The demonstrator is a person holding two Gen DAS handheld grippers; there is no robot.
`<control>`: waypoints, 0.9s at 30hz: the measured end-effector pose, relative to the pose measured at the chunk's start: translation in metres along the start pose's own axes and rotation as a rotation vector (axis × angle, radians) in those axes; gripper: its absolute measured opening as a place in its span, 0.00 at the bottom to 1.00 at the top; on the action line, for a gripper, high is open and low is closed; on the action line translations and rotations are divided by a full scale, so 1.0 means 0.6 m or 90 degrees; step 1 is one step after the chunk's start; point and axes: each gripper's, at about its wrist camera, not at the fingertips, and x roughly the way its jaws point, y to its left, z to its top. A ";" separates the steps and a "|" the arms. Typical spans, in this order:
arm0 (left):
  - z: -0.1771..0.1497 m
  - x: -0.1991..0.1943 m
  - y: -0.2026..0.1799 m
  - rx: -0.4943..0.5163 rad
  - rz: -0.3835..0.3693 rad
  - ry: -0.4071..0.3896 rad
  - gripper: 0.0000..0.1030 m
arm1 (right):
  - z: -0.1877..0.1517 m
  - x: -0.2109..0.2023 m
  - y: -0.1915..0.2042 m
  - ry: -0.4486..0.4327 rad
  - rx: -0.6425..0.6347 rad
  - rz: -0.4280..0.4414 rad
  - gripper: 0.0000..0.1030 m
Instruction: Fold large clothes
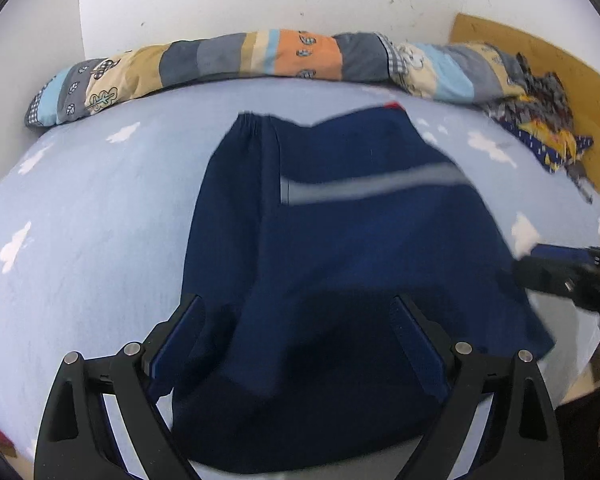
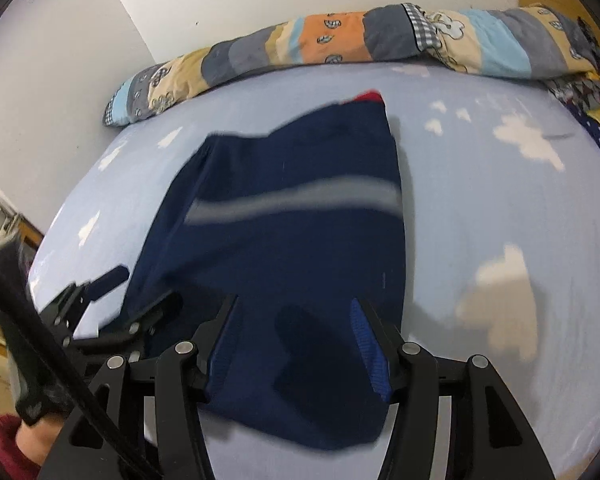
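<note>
Left wrist view: blurred navy garment [image 1: 340,240]; both grippers [image 1: 296,312] [image 2: 294,308] spread.

Motion-blurred: navy garment [image 1: 340,240], its grey stripe [image 1: 372,188] smeared. Near hem hidden under the left gripper [image 1: 296,320] fingers [image 1: 188,320] and cut by the picture's lower edge. Red patch [image 2: 368,97] at the far edge too blurred to identify. Right gripper [image 2: 294,320] body cut off below. Bed [image 1: 80,200] near edge out of frame.
</note>
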 end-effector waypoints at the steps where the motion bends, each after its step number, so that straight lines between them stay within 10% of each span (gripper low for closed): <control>1: -0.007 0.003 -0.003 0.006 0.000 0.007 0.90 | -0.017 -0.001 0.004 0.005 -0.006 0.001 0.59; 8: -0.027 0.024 -0.010 0.017 0.024 0.017 0.95 | -0.052 0.042 0.000 0.056 -0.005 -0.028 0.69; 27: -0.062 -0.043 -0.032 0.068 0.082 -0.048 0.96 | -0.068 -0.015 0.009 -0.020 0.034 0.049 0.70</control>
